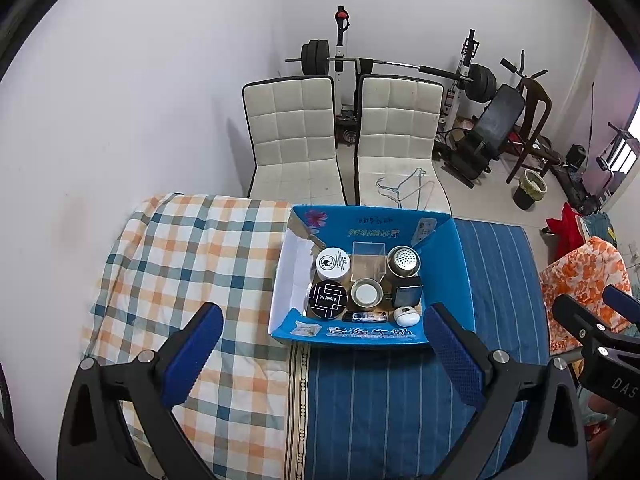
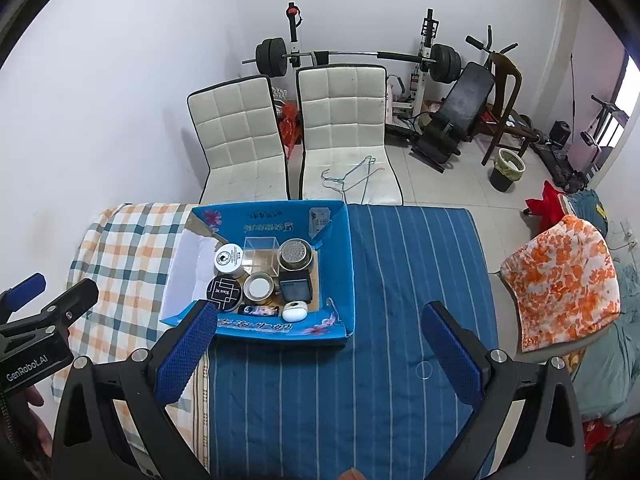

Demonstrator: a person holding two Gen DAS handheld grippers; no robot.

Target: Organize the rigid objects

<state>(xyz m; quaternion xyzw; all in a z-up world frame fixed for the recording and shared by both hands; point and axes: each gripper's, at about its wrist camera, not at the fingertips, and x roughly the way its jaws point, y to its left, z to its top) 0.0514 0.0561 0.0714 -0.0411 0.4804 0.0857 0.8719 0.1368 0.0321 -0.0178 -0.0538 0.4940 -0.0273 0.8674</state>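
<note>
A blue cardboard box (image 1: 360, 338) (image 2: 280, 330) sits on the bed and holds several rigid items: a white jar (image 1: 333, 264), a clear acrylic box (image 1: 368, 260), a perforated metal cup (image 1: 403, 261), a black tin (image 1: 327, 300), a round tin with a white lid (image 1: 367, 293), a dark cube (image 1: 407, 295) and a white oval case (image 1: 405, 316). My left gripper (image 1: 324, 320) hangs open in front of the box, holding nothing. My right gripper (image 2: 324, 320) is open too, over the blue striped sheet (image 2: 360, 380) to the box's right.
A checked blanket (image 1: 180, 264) covers the bed's left part. Two white padded chairs (image 1: 292, 136) (image 2: 340, 120) stand behind the bed, with wire hangers (image 2: 352, 178) on one. Weight bench and barbell (image 2: 440, 64) line the far wall. An orange floral cushion (image 2: 560, 280) lies right.
</note>
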